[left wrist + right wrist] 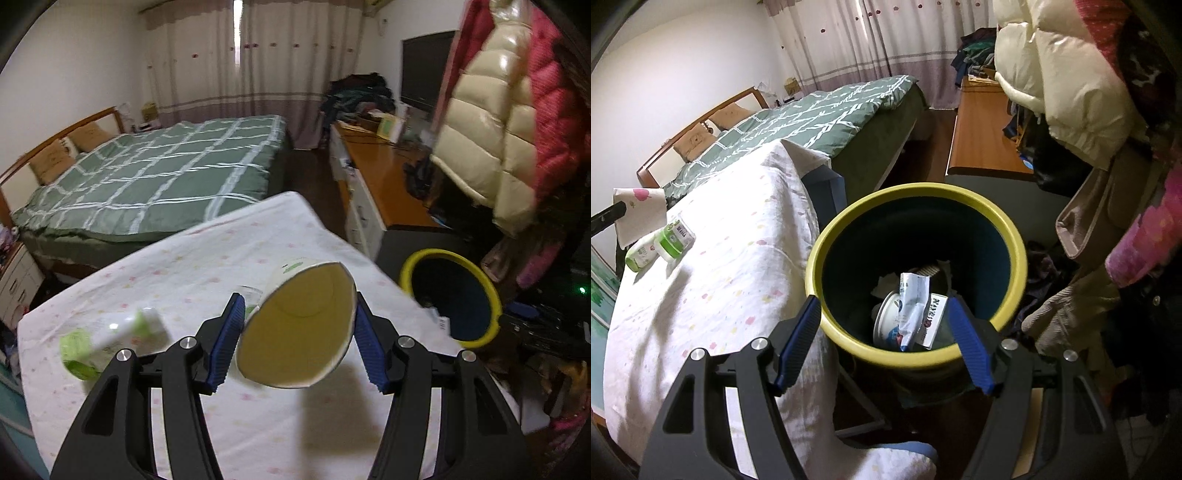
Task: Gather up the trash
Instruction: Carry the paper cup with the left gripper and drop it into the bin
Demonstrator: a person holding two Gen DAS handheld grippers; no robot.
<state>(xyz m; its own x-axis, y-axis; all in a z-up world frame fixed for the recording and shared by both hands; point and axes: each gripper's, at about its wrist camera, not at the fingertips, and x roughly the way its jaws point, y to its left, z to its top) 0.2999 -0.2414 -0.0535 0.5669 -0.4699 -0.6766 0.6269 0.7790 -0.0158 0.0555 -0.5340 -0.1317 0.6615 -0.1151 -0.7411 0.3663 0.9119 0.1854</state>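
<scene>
One paper cup [295, 325] sits squeezed between the blue pads of the left claw [297, 343], mouth toward the camera, lifted above the worktop [207, 266]. Two green-and-white bottles [659, 245] lie on the worktop's white cloth, at 9 o'clock of the cup. One yellow-rimmed bin [916, 273] stands at 3 o'clock of the worktop, off its edge; inside it, one white tub [886, 321] and several crumpled wrappers [914, 306]. The right claw [882, 343] hangs over the bin's near rim, jaws apart, nothing gripped. One bed [147, 177] at 11 o'clock.
</scene>
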